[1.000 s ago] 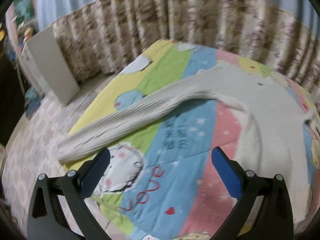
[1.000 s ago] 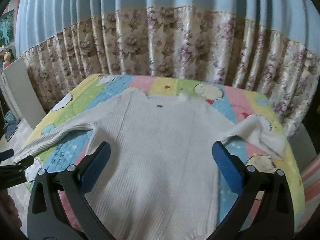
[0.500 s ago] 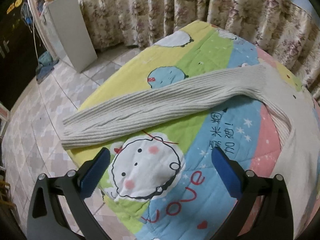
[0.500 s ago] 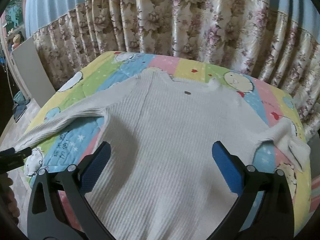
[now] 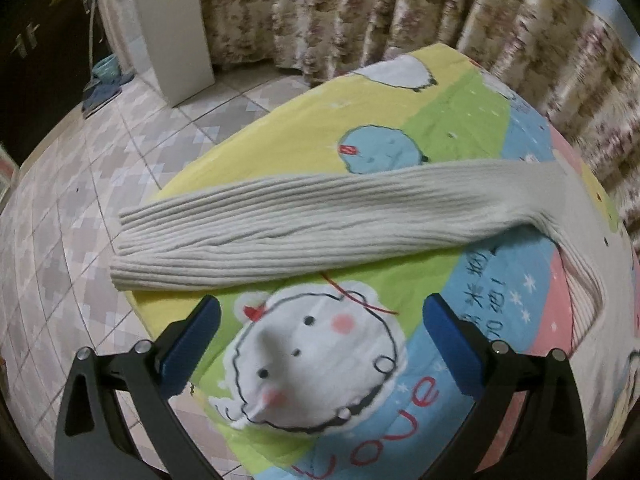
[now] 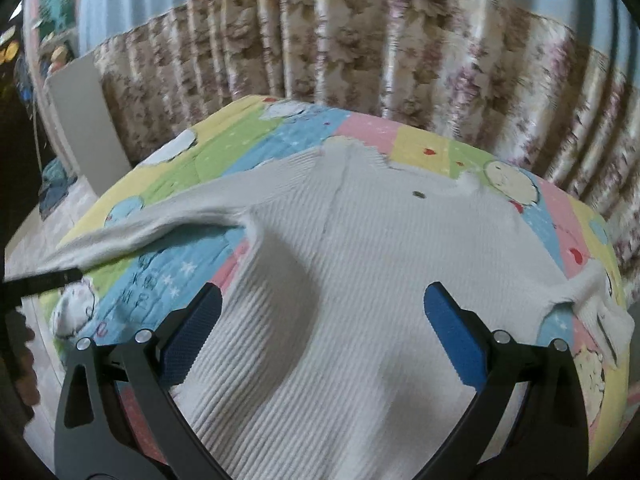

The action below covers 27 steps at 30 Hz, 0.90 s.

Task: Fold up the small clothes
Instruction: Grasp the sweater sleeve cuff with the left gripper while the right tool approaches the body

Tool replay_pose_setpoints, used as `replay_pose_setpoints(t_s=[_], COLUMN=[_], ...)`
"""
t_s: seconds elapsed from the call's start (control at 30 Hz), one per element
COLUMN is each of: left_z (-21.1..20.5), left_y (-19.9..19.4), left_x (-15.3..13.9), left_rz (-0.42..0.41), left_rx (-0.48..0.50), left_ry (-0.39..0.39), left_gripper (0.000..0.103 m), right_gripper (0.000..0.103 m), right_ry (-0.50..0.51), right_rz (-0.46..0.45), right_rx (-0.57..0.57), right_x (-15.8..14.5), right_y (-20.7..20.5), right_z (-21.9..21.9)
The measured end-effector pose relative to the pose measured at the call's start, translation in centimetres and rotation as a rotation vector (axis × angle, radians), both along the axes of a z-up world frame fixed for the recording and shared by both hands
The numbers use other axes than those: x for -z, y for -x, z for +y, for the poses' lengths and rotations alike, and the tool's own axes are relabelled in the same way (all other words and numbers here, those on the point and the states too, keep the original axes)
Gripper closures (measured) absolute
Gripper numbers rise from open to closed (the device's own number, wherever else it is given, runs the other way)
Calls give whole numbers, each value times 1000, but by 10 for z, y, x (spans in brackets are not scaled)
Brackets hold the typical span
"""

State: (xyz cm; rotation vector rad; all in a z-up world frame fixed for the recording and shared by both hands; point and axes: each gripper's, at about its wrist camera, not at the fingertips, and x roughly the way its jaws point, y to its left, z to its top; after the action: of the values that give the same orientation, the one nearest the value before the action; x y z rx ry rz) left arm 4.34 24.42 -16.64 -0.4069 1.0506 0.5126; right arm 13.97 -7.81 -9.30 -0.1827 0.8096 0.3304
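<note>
A cream ribbed knit sweater [image 6: 360, 280] lies flat on a colourful cartoon-print blanket [image 6: 168, 268]. Its left sleeve [image 5: 320, 228] stretches out toward the table's left edge, with the cuff [image 5: 132, 256] at the edge. My left gripper [image 5: 320, 344] is open and empty, just short of that sleeve, over the printed white cartoon face. My right gripper [image 6: 320, 332] is open and empty above the sweater's lower body. The right sleeve [image 6: 592, 304] lies folded back at the right edge. The left gripper's finger also shows in the right wrist view [image 6: 44, 280].
Floral curtains [image 6: 360, 60] hang close behind the table. A white board [image 5: 172, 28] leans on the tiled floor [image 5: 80, 200] at the left. The blanket's edge [image 5: 168, 320] drops off near my left gripper.
My left gripper has moved in toward the left sleeve, which now looks larger and nearer. My right gripper has shifted slightly closer over the sweater's body. Both stayed open.
</note>
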Motion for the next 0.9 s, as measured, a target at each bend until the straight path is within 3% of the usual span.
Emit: replay_pose_setpoints(t_s=[0.23, 0.57, 0.63, 0.7, 0.83, 0.9], left_z=[26, 35, 34, 34, 30, 26], left_y=[-11, -11, -10, -9, -11, -12], left_x=[11, 19, 19, 19, 19, 19], left_rz=[29, 35, 46, 56, 69, 74], left_rx=[-23, 53, 55, 59, 88, 103], left_ry=[-29, -29, -49, -73, -108, -131], left_gripper=[2, 3, 14, 31, 50, 71], right_gripper=[3, 6, 6, 6, 6, 6], right_ry=[24, 61, 64, 73, 97, 96], right_rz=[21, 48, 50, 49, 46, 45], right_rx=[-39, 107, 123, 132, 132, 134], right_x=[8, 31, 34, 35, 37, 38], right_y=[-4, 10, 13, 14, 14, 12], right_z=[19, 3, -1, -2, -1, -2])
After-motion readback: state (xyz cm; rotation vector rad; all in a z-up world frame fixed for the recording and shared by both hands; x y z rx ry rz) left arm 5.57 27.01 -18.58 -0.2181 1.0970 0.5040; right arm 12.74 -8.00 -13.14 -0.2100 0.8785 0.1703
